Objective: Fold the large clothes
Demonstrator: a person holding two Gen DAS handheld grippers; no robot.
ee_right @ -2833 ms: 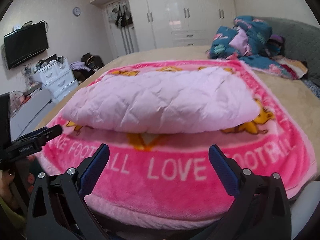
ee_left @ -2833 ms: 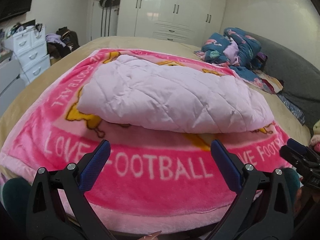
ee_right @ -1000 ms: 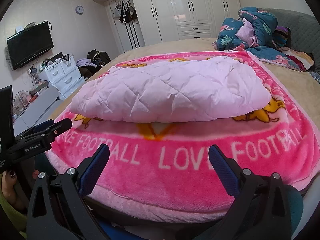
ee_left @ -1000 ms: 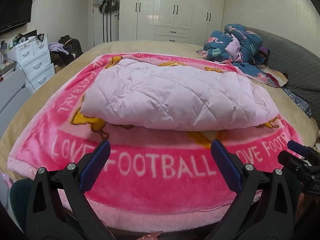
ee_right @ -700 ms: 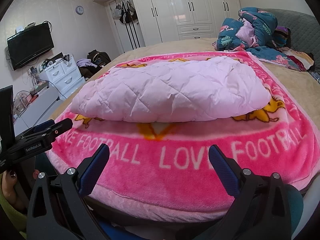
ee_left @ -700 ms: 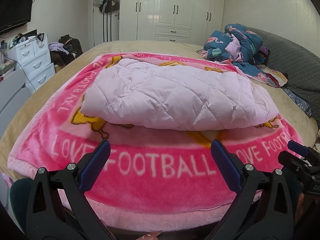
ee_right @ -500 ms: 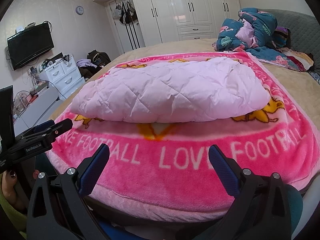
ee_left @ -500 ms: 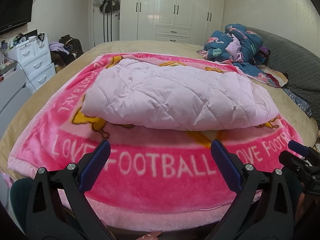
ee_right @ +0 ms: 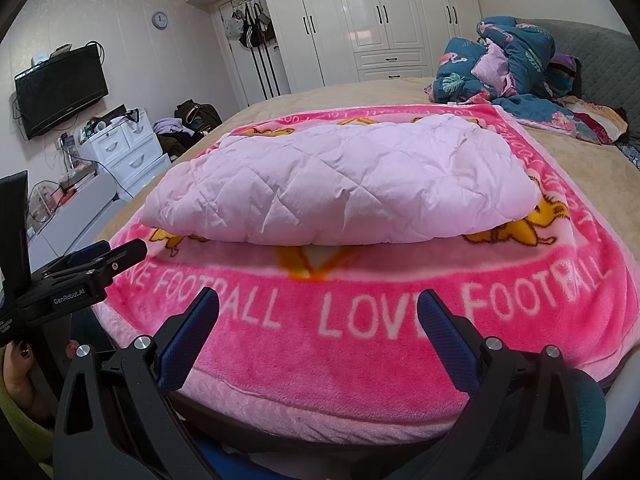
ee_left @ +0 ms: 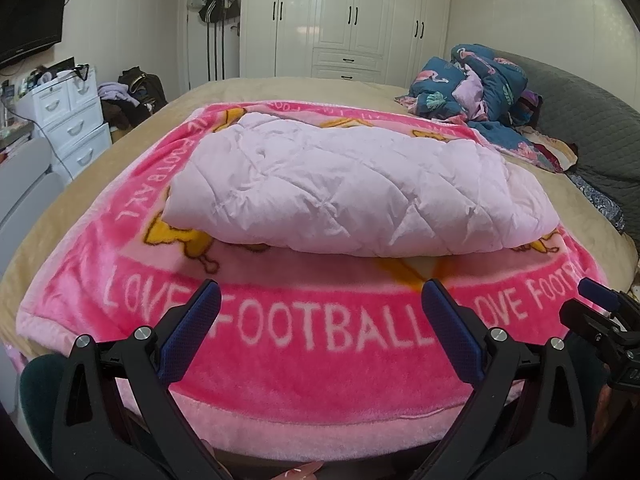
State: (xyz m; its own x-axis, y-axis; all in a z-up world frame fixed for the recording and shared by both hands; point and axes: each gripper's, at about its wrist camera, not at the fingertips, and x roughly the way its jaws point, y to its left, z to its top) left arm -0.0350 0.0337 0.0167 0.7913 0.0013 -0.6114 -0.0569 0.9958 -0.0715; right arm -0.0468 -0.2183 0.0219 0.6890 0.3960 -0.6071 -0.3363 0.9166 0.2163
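A pale pink quilted padded garment (ee_left: pixel 352 188) lies folded into a thick flat bundle in the middle of a bright pink "LOVE FOOTBALL" blanket (ee_left: pixel 320 332) on the bed; it also shows in the right wrist view (ee_right: pixel 344 184), on the same blanket (ee_right: pixel 360 320). My left gripper (ee_left: pixel 322 296) is open and empty, held back at the blanket's near edge, well short of the garment. My right gripper (ee_right: pixel 318 300) is open and empty, also at the near edge. Each gripper shows in the other's view: the right gripper (ee_left: pixel 600 312), the left gripper (ee_right: pixel 92 264).
A heap of blue patterned bedding (ee_left: pixel 476 84) lies at the far right by a grey headboard (ee_left: pixel 592 128). White drawers (ee_left: pixel 68 120) stand left of the bed, a TV (ee_right: pixel 60 88) on the wall, white wardrobes (ee_left: pixel 348 20) behind. Tan bedsheet (ee_left: pixel 280 88) surrounds the blanket.
Over the last second nothing has visibly moved. Since 2.8 s ago both grippers have drawn back and risen slightly; the folded garment stays put.
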